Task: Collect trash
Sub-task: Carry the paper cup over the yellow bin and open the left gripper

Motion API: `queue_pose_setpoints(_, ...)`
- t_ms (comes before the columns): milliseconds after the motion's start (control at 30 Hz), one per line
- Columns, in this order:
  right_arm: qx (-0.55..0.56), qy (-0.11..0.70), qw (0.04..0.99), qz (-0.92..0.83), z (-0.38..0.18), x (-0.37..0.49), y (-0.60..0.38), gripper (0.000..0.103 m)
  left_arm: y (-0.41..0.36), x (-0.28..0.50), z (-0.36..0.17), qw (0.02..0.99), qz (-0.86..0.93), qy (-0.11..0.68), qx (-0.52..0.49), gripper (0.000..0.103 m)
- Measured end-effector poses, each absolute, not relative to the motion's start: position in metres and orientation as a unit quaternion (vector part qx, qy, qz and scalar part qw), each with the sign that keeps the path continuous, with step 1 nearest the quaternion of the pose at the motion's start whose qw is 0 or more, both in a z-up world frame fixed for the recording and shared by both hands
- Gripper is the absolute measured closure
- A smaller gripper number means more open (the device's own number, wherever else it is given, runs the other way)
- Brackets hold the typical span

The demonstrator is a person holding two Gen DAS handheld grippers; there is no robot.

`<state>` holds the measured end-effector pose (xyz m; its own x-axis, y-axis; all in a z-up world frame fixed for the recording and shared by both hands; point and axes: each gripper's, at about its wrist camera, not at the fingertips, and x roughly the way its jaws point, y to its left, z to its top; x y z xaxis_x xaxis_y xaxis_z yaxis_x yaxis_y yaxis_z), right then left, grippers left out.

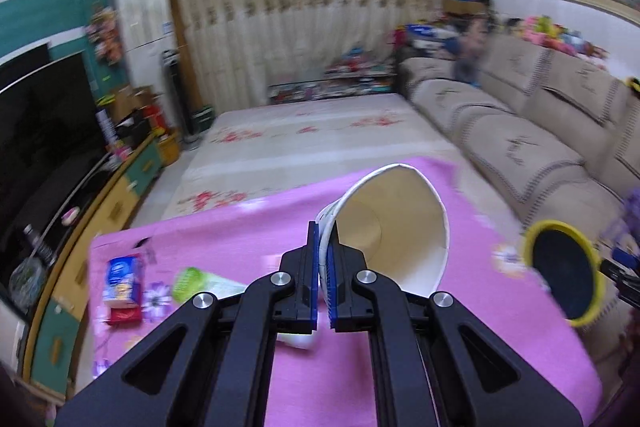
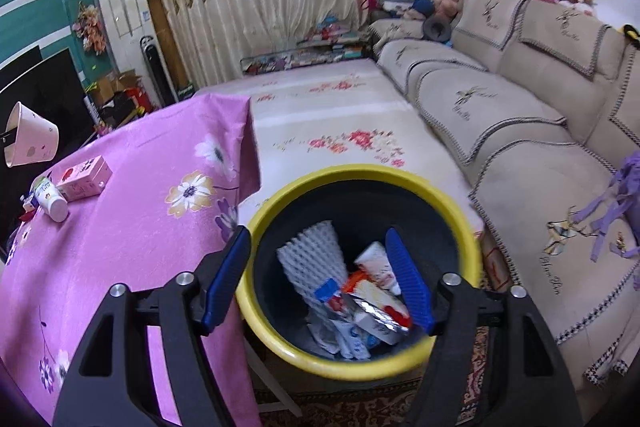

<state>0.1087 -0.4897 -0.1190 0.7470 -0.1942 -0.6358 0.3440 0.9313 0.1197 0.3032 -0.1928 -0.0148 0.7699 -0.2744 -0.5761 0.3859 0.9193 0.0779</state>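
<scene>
Trash on the pink tablecloth (image 1: 240, 227) is partly gathered: 1 paper cup (image 1: 396, 227) is off the cloth, pinched by its wall between the blue pads of the left gripper (image 1: 324, 279), whose jaws sit together on the thin paper with nothing else between them. The cup lies on its side in that grip, its long axis running from the base near the pads out toward about 1 o'clock, mouth facing away and up.

Going from left to right in the left wrist view, a blue-and-white packet (image 1: 122, 277) lies at about 9 o'clock from the gripper, a green-capped tube (image 1: 200, 283) just beside it, then the held cup, and far off at 3 o'clock the yellow-rimmed bin (image 1: 532, 235).

That is the relation the coming move turns on: the bin lies well to the right of the cup, past the table edge, so the cup probably has to travel sideways toward 3 o'clock.

In the right wrist view the bin (image 2: 360, 173) sits directly under the right gripper (image 2: 326, 275), whose jaws stand apart and empty over a white foam net (image 2: 312, 255) and other wrappers. The right hand is nearer the bin, but the left one carries the cup.
</scene>
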Motion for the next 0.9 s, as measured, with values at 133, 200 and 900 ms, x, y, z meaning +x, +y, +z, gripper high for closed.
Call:
queue_pose_setpoints(133, 0.112, 0.306, 0.929, -0.177, -0.109, 0.075, -0.501, 0.034, -0.254, 0.259, -0.006, 0.917, -0.258, 0.281, 0.116, 0.099)
queue_pose_setpoints(200, 0.112, 0.299, 0.927, -0.196, -0.106, 0.058, -0.510, 0.034, -0.288, 0.240, -0.007, 0.902, -0.302, 0.282, 0.124, 0.099)
queue_pose_setpoints(900, 0.167, 0.288, 0.900, -0.282, -0.134, -0.044, -0.588, 0.033, -0.555, 0.191, -0.126, 0.805, -0.412, 0.371, 0.211, 0.098)
